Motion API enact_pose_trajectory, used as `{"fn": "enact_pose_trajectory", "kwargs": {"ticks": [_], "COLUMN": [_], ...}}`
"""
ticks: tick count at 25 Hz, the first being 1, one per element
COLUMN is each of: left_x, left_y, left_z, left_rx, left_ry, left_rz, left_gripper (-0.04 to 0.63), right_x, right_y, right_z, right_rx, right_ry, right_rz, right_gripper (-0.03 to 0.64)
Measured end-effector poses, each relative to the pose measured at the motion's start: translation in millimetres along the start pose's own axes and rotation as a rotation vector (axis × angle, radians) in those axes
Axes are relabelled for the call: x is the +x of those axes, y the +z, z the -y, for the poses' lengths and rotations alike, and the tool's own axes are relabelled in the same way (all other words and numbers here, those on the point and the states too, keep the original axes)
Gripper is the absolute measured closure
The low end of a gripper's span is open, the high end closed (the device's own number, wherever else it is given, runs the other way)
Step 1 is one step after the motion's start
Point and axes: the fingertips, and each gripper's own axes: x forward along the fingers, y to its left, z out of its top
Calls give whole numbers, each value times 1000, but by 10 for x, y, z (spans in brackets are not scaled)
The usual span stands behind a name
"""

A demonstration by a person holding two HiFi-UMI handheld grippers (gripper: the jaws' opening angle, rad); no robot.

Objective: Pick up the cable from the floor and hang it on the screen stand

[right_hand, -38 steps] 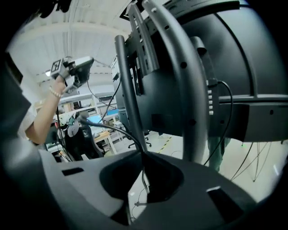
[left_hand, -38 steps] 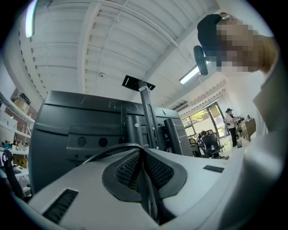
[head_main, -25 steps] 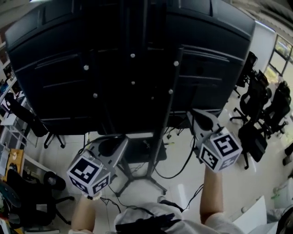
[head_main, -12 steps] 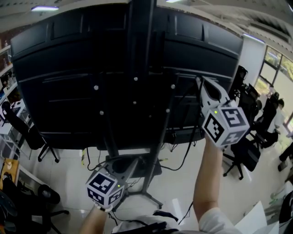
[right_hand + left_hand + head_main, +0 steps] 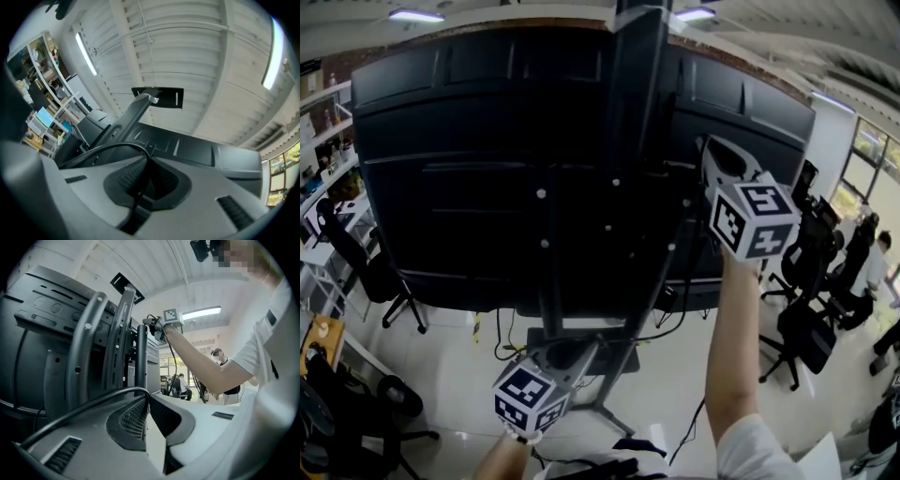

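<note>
A thin black cable (image 5: pixel 89 403) curves in from the lower left and ends pinched at the tips of my left gripper (image 5: pixel 147 397), which is shut on it. In the right gripper view the same cable (image 5: pixel 117 146) arcs over into my right gripper (image 5: pixel 149 157), also shut on it. Seen from the head, the right gripper (image 5: pixel 709 148) is raised high against the back of the big black screen (image 5: pixel 469 187), just right of the stand's upright pole (image 5: pixel 633 112). The left gripper (image 5: pixel 586 347) is low, near the stand's base (image 5: pixel 609 361).
Several office chairs (image 5: pixel 811 328) stand on the pale floor at the right. More chairs and shelves (image 5: pixel 356 272) line the left side. Other black cables (image 5: pixel 502 342) hang under the screen. Metal bracket rails (image 5: pixel 119 333) run close in front of the left gripper.
My right gripper has risen with the cable from beside the stand's legs up to the screen's back. The left gripper has shifted right toward the stand's base. The head view has tilted upward.
</note>
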Motion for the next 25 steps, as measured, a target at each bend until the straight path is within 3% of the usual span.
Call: {"fn": "enact_pose_trajectory", "kwargs": {"ticks": [2,8,12,14,18,20,25], "left_x": [-54,-140,-157,-174,-222,-263,-368], "left_y": [5,10,-95,-171,-269,-287,-330], "left_z": [-64,-116,-62,-27,5,13,31], "left_rx": [-7,-25,-52,-74,-98,-101,-116], "left_ry": [10,6,-23,-40,-66,-70,-72], "left_rz": [7,26,19,15,3,1,5], "left_gripper": [577,577,577,577,577,577,577], "right_x": [106,312,230,194,165,144,38], "right_y": [67,-37,-229,-293,-419,-546,-700], "right_z": [-125,-759,-1000,-1035,-1081,-1108,-1196], "right_rx": [-84,-465,-734,-809,-847,-941,-1171], "right_ry": [31,153,169,194,268,271,279], "right_rz": [-25,-157,-224,-242,-284,-333,-399], "right_gripper": [591,588,586,578,528,426,382]}}
